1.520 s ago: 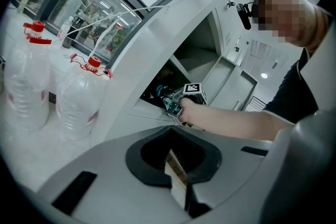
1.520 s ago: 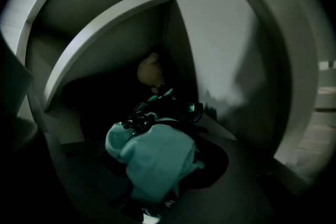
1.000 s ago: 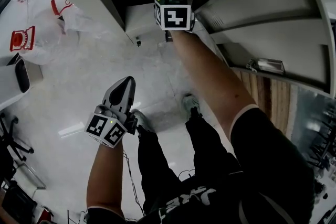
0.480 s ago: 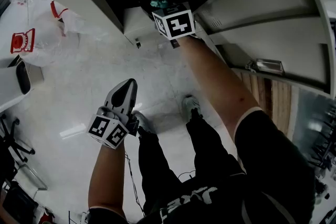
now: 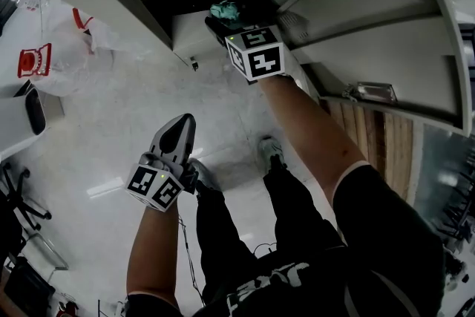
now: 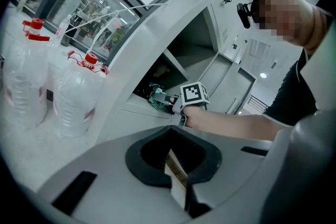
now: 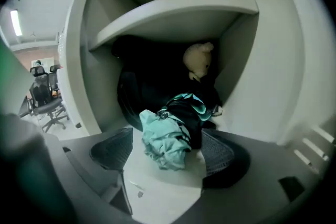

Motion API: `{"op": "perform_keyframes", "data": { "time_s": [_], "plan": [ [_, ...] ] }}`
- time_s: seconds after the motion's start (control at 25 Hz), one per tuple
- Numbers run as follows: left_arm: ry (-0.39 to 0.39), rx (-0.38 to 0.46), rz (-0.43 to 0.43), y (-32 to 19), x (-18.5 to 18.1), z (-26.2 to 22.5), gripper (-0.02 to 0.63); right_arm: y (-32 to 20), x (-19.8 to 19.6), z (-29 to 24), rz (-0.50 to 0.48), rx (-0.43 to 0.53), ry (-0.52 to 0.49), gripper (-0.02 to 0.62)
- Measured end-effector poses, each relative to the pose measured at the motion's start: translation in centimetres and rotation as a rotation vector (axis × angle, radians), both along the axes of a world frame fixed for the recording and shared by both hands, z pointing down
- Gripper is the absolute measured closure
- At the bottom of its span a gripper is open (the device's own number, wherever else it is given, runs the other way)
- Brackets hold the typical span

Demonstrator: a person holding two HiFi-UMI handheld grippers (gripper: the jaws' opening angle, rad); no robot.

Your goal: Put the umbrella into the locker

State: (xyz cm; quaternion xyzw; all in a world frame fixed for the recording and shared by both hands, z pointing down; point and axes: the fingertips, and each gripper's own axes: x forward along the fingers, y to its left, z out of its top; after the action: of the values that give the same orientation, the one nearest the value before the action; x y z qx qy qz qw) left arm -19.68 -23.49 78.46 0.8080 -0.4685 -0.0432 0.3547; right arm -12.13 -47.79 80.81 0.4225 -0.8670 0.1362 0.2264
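Umbrella (image 7: 169,134) lies in the locker (image 7: 254,86) between the right gripper's (image 7: 165,159) just-opened fingers; the left gripper (image 6: 176,168), held back, has its fingers together.

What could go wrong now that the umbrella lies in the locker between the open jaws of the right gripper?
1. The jaws of the right gripper have just been opening, and the loose teal fabric of the umbrella lies between them. Pulling back could snag it and drag it out.
2. The umbrella seems to lie near the front of the compartment, against a dark bag. It might slide forward and fall out.
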Motion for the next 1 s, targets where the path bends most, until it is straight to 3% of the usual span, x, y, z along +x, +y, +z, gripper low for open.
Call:
{"op": "perform_keyframes", "data": {
  "time_s": [0.52, 1.0],
  "plan": [
    [-0.027, 0.065, -0.002, 0.3, 2.0, -5.0, 0.611, 6.5, 3.6, -3.7, -0.030, -0.048, -0.055, 0.209],
    [-0.060, 0.161, 0.017, 0.9, 4.5, -17.6, 0.611, 14.4, 5.3, -13.7, -0.169, -0.135, -0.114, 0.222]
  ]
}}
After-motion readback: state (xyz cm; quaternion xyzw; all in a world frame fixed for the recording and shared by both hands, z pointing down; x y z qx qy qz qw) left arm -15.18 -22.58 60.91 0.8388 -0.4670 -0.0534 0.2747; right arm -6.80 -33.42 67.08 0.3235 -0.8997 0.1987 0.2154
